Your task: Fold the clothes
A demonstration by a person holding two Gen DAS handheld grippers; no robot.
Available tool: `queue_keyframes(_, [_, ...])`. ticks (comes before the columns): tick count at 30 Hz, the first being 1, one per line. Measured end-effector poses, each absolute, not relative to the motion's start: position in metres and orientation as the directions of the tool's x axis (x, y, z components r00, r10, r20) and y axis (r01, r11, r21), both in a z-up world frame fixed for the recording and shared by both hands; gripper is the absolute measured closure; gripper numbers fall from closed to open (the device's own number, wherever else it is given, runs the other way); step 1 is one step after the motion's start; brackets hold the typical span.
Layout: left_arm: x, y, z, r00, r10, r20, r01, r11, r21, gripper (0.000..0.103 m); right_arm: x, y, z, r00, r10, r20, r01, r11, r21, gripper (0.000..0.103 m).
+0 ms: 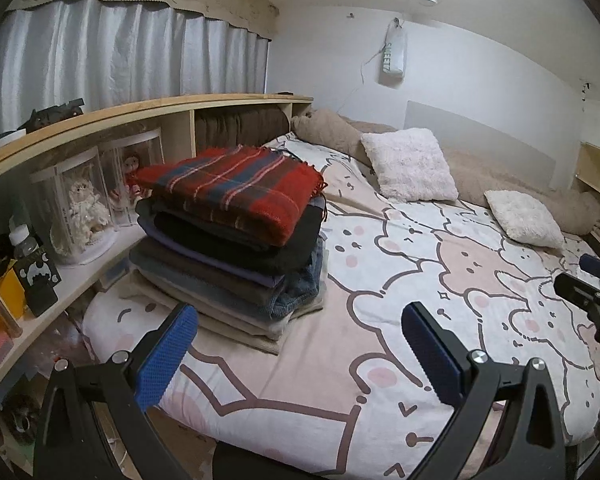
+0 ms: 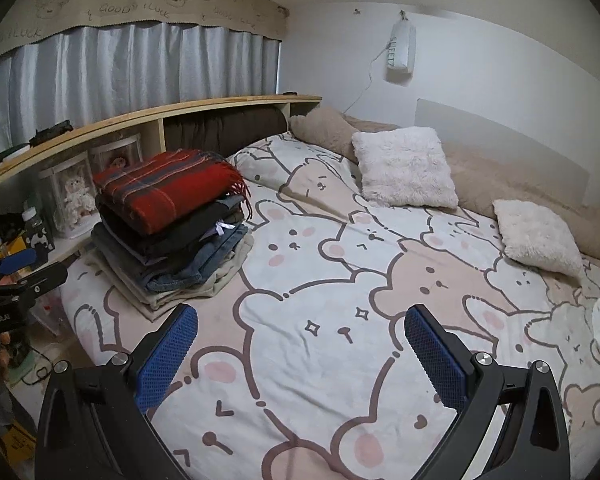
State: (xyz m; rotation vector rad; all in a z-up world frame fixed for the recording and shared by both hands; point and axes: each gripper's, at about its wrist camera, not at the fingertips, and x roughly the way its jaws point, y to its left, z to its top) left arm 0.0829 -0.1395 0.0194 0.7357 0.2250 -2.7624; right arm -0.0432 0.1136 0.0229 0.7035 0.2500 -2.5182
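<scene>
A stack of folded clothes [image 1: 228, 264] sits on the left side of the bed, topped by a red plaid blanket [image 1: 236, 188]. It also shows in the right wrist view [image 2: 172, 248], with the red plaid blanket [image 2: 164, 192] on top. My left gripper [image 1: 298, 324] is open and empty, held above the bed's near edge, just right of the stack. My right gripper [image 2: 300, 326] is open and empty above the middle of the bed. Each gripper shows at the edge of the other's view, the right one [image 1: 592, 280] and the left one [image 2: 16, 268].
The bed has a pink-and-white bear print cover [image 2: 340, 280]. Two fluffy white pillows [image 2: 404, 168] [image 2: 536, 236] and a beige blanket [image 1: 332, 128] lie at its far side. A wooden shelf [image 1: 100, 120] with doll cases, bottles and boxes runs along the left.
</scene>
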Motion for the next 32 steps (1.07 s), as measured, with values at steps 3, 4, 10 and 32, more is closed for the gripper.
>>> queue_keyframes(3, [0.083,-0.140,0.021,-0.835,-0.219,-0.504,0.300,-0.950,-0.085,0.000,-0.043,0.116,0.025,-0.745,-0.412,-0.524,0.508,-0.860,-0.046,0.000])
queue_keyframes(4, [0.083,-0.139,0.021,-0.835,-0.219,-0.504,0.300,-0.950,-0.084,0.000,-0.043,0.117,0.025,-0.745,-0.413,-0.523,0.508,-0.860,-0.044,0.000])
queue_keyframes(10, [0.082,-0.137,0.019,-0.832,-0.215,-0.511,0.293,-0.953,-0.076,0.000,-0.045,0.121,0.026,-0.747,-0.411,-0.522,0.501,-0.865,-0.037,0.000])
queue_keyframes(32, [0.079,-0.129,0.016,-0.835,-0.191,-0.517,0.265,-0.961,-0.073,0.000,-0.051,0.127,0.023,-0.742,-0.398,-0.540,0.490,-0.871,-0.031,0.000])
